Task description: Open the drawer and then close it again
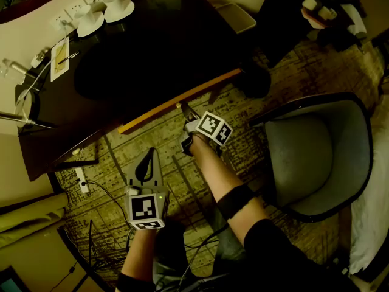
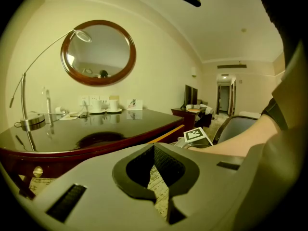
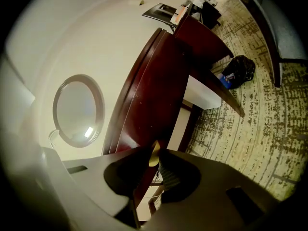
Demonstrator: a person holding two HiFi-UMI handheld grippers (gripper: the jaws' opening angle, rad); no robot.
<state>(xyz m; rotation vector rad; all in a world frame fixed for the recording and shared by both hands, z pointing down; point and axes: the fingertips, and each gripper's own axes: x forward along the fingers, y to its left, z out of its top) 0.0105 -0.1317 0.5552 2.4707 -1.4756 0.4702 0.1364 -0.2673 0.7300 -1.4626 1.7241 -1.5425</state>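
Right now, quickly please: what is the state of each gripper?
Left gripper: closed, holding nothing.
Right gripper: closed on the small round brass knob of the dark red wooden drawer.

Head view looks steeply down on the desk; left gripper view faces across it toward the round mirror; right gripper view, rolled sideways, hugs its drawer knob

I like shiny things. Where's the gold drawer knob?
In the right gripper view, the gold knob sits low centre between the right gripper's jaws, on the dark red desk's front.
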